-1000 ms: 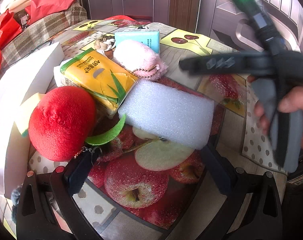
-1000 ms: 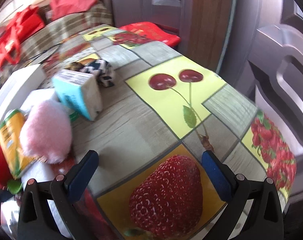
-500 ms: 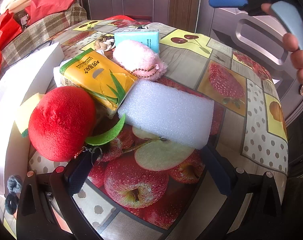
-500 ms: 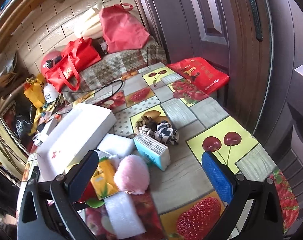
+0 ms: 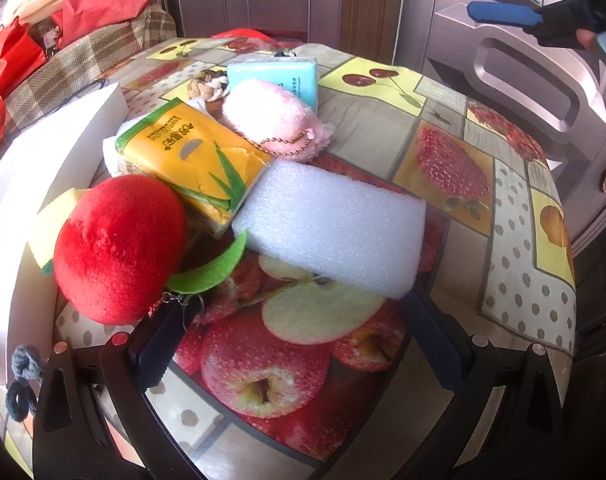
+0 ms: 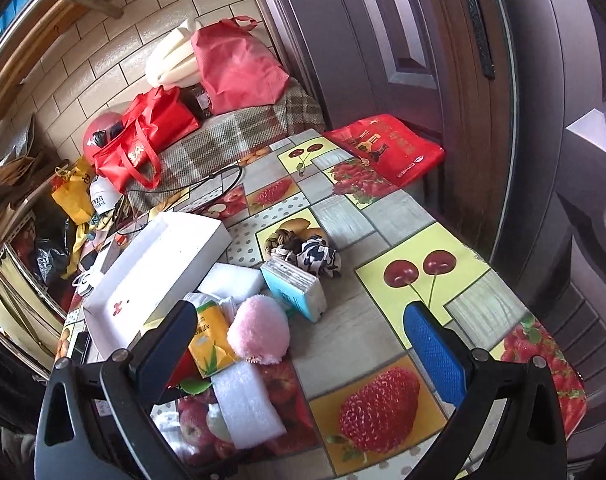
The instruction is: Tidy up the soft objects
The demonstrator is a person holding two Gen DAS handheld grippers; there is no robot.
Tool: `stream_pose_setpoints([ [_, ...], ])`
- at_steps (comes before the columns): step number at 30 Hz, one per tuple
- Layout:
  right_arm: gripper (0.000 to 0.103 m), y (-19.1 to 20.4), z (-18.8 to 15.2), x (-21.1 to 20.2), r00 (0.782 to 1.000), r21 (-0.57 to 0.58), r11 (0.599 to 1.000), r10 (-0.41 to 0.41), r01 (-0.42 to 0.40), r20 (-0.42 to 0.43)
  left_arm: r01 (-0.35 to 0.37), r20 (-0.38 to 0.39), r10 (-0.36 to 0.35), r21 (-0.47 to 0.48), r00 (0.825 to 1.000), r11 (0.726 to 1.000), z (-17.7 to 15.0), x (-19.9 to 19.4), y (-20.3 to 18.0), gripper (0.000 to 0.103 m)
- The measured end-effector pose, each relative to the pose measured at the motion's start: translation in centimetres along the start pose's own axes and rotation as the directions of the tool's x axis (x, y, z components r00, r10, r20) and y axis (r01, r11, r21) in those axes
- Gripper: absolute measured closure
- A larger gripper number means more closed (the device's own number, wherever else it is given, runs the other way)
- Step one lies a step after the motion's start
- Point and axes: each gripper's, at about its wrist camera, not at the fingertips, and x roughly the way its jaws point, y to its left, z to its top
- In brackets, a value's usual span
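Note:
A red plush apple (image 5: 119, 248) with a green leaf, a white foam block (image 5: 335, 224), a yellow tissue pack (image 5: 195, 156), a pink plush (image 5: 271, 120) and a blue tissue pack (image 5: 279, 80) lie clustered on the fruit-print table (image 5: 515, 240). My left gripper (image 5: 299, 352) is open and empty, low, just in front of the apple and foam. My right gripper (image 6: 303, 352) is open and empty, held high above the table; the pink plush (image 6: 259, 332), foam block (image 6: 247, 404) and blue tissue pack (image 6: 295, 288) show below it.
A long white box (image 6: 159, 276) lies at the table's left. Knotted rope and a patterned cloth (image 6: 311, 252) sit behind the blue pack. Dark hair ties (image 5: 23, 376) lie at the near left. A plaid couch with red bags (image 6: 151, 136) stands behind; doors at the right.
My right gripper has risen from low over the table to high above it and tilted down, so the whole table now shows. My left gripper has not moved.

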Motion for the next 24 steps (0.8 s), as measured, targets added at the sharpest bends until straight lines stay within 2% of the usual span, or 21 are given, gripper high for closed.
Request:
stream_pose_setpoints([
  [2,0.000,0.0,-0.1,-0.3,1.000,0.002,1.000,0.003,-0.003,0.004,0.065,-0.056,-0.064,0.011,0.996,0.998,-0.1,-0.9,-0.6,0.001],
  [4,0.000,0.0,-0.1,-0.5,1.000,0.000,1.000,0.004,-0.004,0.007,0.114,-0.074,-0.115,-0.025,0.991,0.993,-0.2,-2.8,-0.3,0.001],
  [5,0.000,0.0,-0.2,-0.5,1.000,-0.003,1.000,0.003,-0.003,0.004,0.121,-0.061,-0.124,-0.049,0.990,0.991,-0.2,-4.5,0.3,0.001],
  [7,0.000,0.1,-0.6,-0.2,1.000,-0.015,1.000,0.005,-0.005,-0.007,0.104,0.039,-0.101,-0.083,0.994,0.991,-0.7,-7.8,1.5,0.001],
  [8,0.000,0.2,-0.8,0.0,1.000,-0.023,1.000,0.007,-0.007,-0.016,0.108,0.053,-0.101,-0.129,0.993,0.986,-0.5,-9.5,2.9,0.001],
  [10,0.000,0.6,-1.5,0.9,0.999,-0.048,0.999,0.010,-0.013,-0.051,0.034,0.111,-0.013,-0.182,0.994,0.983,-0.4,-12.3,5.6,0.001],
  [11,0.000,0.9,-1.9,1.5,0.997,-0.066,0.998,0.019,-0.025,-0.079,-0.048,0.136,0.078,-0.215,0.988,0.975,-0.2,-13.7,7.6,0.001],
  [12,0.000,1.3,-2.5,2.5,0.992,-0.095,0.995,0.029,-0.041,-0.122,-0.092,0.145,0.130,-0.239,0.981,0.967,0.0,-14.4,9.0,0.001],
  [13,0.000,1.8,-3.1,3.1,0.989,-0.118,0.992,0.029,-0.047,-0.148,-0.140,0.141,0.181,-0.264,0.973,0.954,0.1,-14.7,10.5,0.001],
  [14,0.000,2.3,-3.6,3.8,0.983,-0.149,0.988,0.023,-0.050,-0.180,-0.202,0.107,0.247,-0.322,0.963,0.925,0.4,-14.6,13.4,0.001],
  [16,0.000,3.5,-4.9,5.6,0.970,-0.217,0.975,-0.002,-0.052,-0.244,-0.274,0.057,0.313,-0.353,0.948,0.895,1.0,-14.0,15.9,0.001],
  [17,0.000,3.9,-5.2,6.1,0.966,-0.236,0.971,-0.014,-0.048,-0.257,-0.299,0.005,0.323,-0.364,0.946,0.882,1.5,-13.1,17.3,0.001],
  [19,0.000,4.5,-5.9,7.1,0.958,-0.256,0.965,-0.015,-0.062,-0.287,-0.277,-0.019,0.290,-0.364,0.957,0.889,1.9,-11.5,18.9,0.001],
  [22,0.000,4.6,-6.2,7.6,0.953,-0.260,0.963,-0.014,-0.069,-0.304,-0.316,-0.104,0.298,-0.320,0.949,0.893,2.6,-8.3,19.9,0.001],
  [24,0.000,4.5,-6.2,7.8,0.951,-0.259,0.963,-0.016,-0.068,-0.309,-0.298,-0.123,0.273,-0.325,0.954,0.897,2.6,-6.8,20.9,0.002],
])
